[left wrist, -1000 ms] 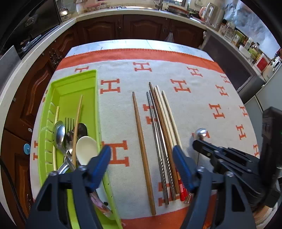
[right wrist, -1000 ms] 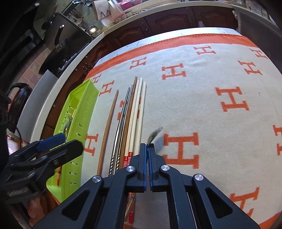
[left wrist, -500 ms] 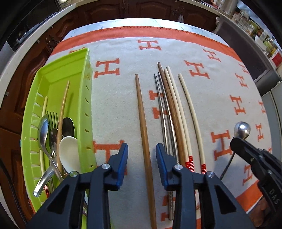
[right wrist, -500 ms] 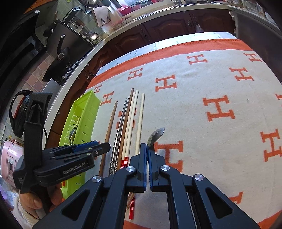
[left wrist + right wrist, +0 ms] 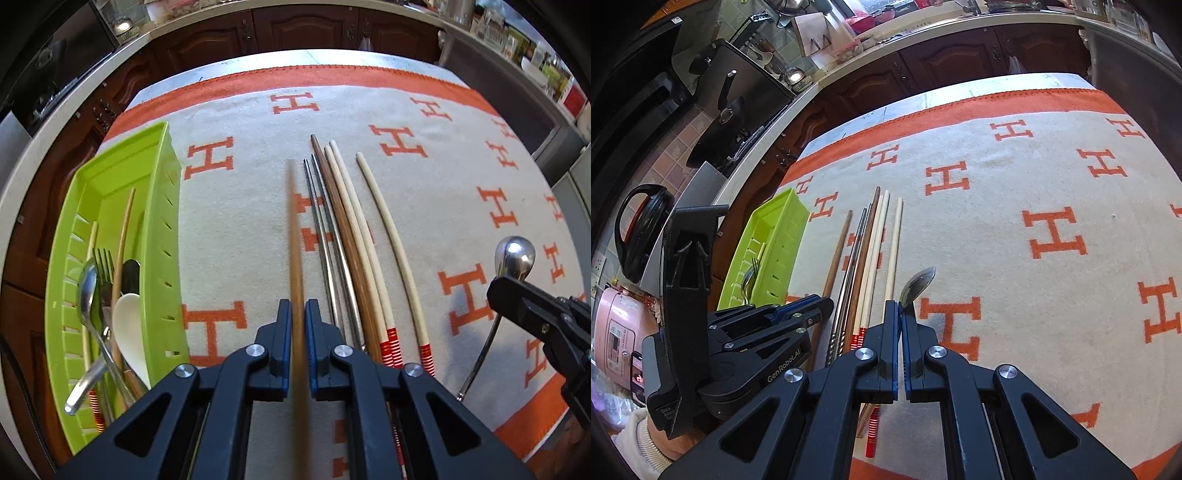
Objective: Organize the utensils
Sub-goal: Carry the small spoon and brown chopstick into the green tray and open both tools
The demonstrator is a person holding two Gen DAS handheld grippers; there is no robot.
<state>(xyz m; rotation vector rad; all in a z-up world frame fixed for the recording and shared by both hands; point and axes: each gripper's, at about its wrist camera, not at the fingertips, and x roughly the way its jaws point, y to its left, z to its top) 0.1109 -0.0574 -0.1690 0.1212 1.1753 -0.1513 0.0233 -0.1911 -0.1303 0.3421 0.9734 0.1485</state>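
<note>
While the left gripper (image 5: 298,314) has its blue pads pressed against a brown wooden chopstick (image 5: 295,236), the right gripper (image 5: 899,314) is clamped on the handle of a metal spoon (image 5: 918,282) whose bowl sticks out past its tips. With the green tray (image 5: 162,206) as landmark, the gripped chopstick lies on the H-patterned cloth (image 5: 424,206) just to the tray's right, the other chopsticks (image 5: 343,236) lie farther right in a loose row, and the held spoon is farthest from it. Inside the tray rest spoons, a fork (image 5: 105,262) and a white spoon (image 5: 129,328).
</note>
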